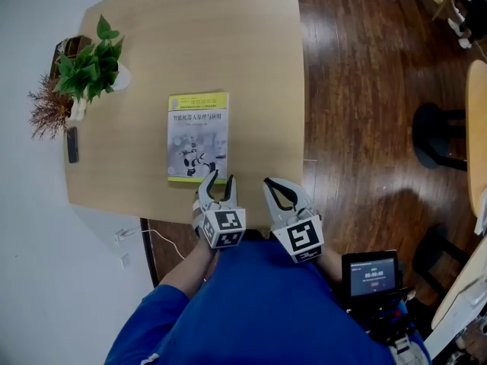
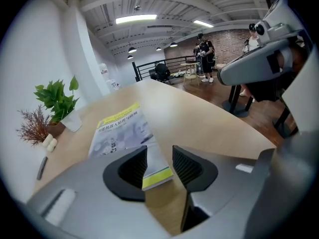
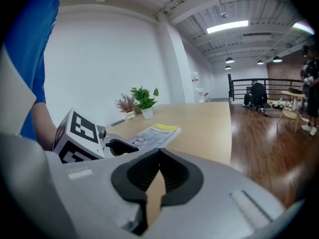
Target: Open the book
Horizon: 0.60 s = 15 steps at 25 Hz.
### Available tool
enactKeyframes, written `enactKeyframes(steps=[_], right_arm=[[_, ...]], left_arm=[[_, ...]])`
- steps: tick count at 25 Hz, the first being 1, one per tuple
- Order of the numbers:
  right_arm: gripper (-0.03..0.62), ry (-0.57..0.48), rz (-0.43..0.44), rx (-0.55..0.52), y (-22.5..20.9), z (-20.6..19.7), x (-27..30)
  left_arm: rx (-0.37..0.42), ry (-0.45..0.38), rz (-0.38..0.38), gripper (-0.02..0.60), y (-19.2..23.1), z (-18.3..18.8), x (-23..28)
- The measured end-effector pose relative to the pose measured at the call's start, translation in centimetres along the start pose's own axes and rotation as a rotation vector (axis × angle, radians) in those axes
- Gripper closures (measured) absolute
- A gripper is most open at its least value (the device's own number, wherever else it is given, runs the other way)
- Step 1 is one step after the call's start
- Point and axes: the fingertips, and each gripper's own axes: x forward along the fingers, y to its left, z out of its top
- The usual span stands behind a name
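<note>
left tool [image 2: 158, 166] spread wide at the near corner of the book [image 2: 122, 133], gripping nothing; right tool [image 3: 158, 171] pinched closed, empty. not opened yet, whole job left.

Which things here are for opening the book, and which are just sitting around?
For the job: book; left gripper, open at the book's near corner; right gripper, shut and empty.
Just lying about: green plant; dried twigs; slim black object; small screen.
</note>
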Motion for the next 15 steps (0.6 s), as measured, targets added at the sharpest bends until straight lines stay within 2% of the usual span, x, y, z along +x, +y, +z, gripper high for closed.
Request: enactKeyframes(steps=[15], right_arm=[[0.592,-0.007,-0.006,0.040,-2.3,0.1,-0.4]], left_arm=[[0.038,0.137,0.035,0.413,0.1,-0.1,2.9]])
